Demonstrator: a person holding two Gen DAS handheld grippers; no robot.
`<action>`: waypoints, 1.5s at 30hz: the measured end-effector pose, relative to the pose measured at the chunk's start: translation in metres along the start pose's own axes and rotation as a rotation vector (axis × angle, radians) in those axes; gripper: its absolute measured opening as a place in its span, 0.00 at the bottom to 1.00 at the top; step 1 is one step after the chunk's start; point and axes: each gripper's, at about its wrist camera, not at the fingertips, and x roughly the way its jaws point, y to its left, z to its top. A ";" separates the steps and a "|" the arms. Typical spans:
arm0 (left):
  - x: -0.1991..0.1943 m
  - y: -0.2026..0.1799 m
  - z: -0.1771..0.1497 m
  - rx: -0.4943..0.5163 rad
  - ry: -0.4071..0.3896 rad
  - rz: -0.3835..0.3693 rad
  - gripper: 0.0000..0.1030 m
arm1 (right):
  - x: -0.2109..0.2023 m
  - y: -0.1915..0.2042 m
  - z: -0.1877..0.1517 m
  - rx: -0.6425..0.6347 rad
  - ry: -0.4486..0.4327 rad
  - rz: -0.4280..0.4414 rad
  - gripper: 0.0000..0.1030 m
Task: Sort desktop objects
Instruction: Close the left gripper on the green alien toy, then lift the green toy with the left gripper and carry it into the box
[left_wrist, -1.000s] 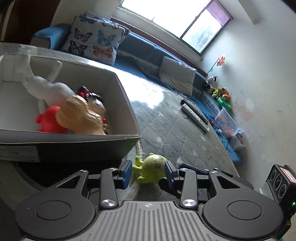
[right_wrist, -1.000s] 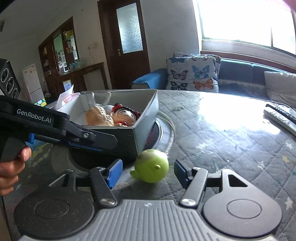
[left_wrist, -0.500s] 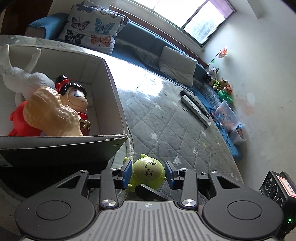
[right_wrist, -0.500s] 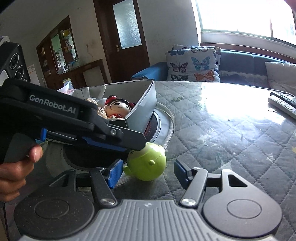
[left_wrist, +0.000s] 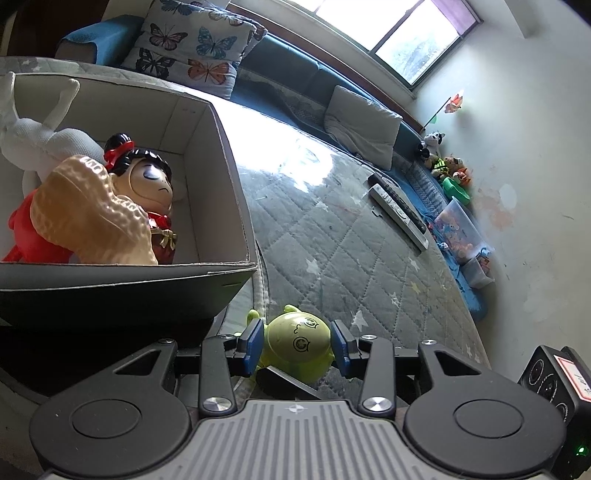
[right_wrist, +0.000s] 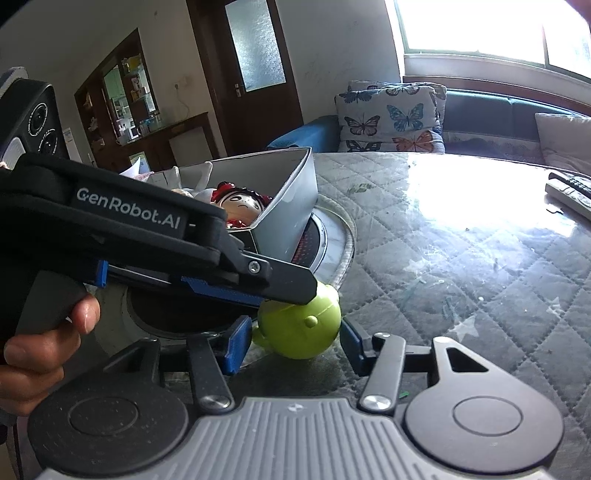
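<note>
Left wrist view. Green toy (left_wrist: 297, 345): lies on the quilted table (left_wrist: 354, 251), just outside the near corner of the box (left_wrist: 229, 162). Left gripper (left_wrist: 297, 347): its blue pads sit against both flanks of the toy, where a second ago the toy lay ahead of wider-set pads; the hold looks closed or all but closed. Judgement: the pick is made and the lift into the box comes next. Toy's face is turned up toward the camera, stubby limbs toward the box; body near round, so no clear long axis. Box contents: doll (left_wrist: 147, 177), peanut toy (left_wrist: 88, 214), red toy (left_wrist: 26, 236), white plush (left_wrist: 40, 136). Remote controls (left_wrist: 399, 210) lie well apart.

Right wrist view. Right gripper (right_wrist: 295, 341): spread wide, holding nothing, its pads flanking the green toy (right_wrist: 301, 326) with a gap on the right side; it has drawn closer than before. Left gripper (right_wrist: 288, 291) reaches across from the left onto the toy's top.
</note>
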 end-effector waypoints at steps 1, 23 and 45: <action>0.000 0.000 0.000 -0.005 0.003 0.000 0.42 | 0.000 0.000 0.000 0.005 0.000 0.000 0.51; -0.003 -0.004 -0.016 -0.007 -0.007 0.002 0.45 | -0.013 0.016 -0.008 -0.017 -0.005 -0.033 0.47; -0.131 0.047 0.031 -0.037 -0.319 0.092 0.45 | -0.003 0.135 0.085 -0.305 -0.131 0.119 0.47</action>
